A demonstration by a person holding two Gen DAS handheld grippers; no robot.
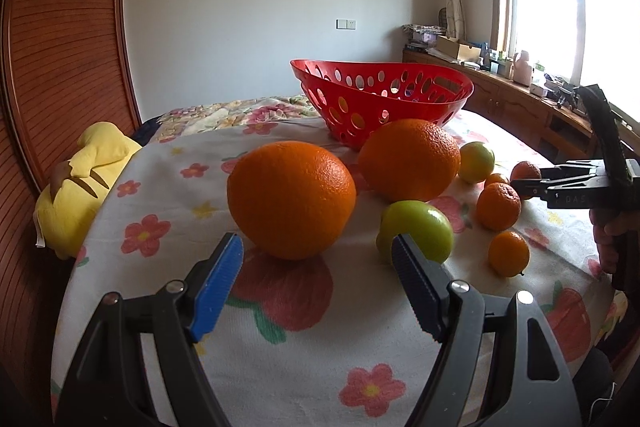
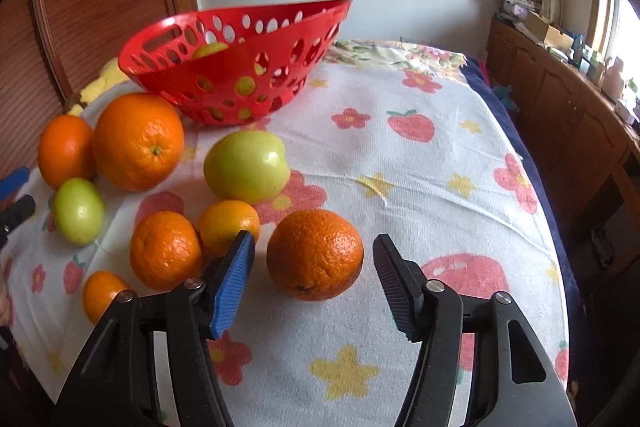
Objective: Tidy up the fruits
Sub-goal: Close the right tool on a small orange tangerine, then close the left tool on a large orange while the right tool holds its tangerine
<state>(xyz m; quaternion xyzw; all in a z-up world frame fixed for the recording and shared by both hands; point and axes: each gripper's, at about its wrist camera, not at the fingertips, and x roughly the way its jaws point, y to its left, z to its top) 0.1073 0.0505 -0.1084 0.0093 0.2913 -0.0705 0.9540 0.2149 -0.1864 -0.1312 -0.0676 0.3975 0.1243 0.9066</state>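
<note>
A red perforated basket (image 1: 380,99) (image 2: 240,67) stands on the flowered cloth with a green fruit (image 2: 210,49) inside. In front of it lie two big oranges (image 1: 291,199) (image 1: 409,159), green fruits (image 1: 416,237) (image 2: 246,165) and several small mandarins (image 1: 498,205). My left gripper (image 1: 318,251) is open just in front of the nearer big orange. My right gripper (image 2: 314,251) is open, its jaws on either side of a mandarin (image 2: 315,254) without touching it. The right gripper also shows in the left wrist view (image 1: 528,183).
A yellow plush toy (image 1: 80,183) lies at the cloth's left edge by a wooden headboard (image 1: 60,67). A wooden cabinet (image 2: 568,99) with clutter runs along the window side. The cloth (image 2: 420,167) is bare to the right of the fruits.
</note>
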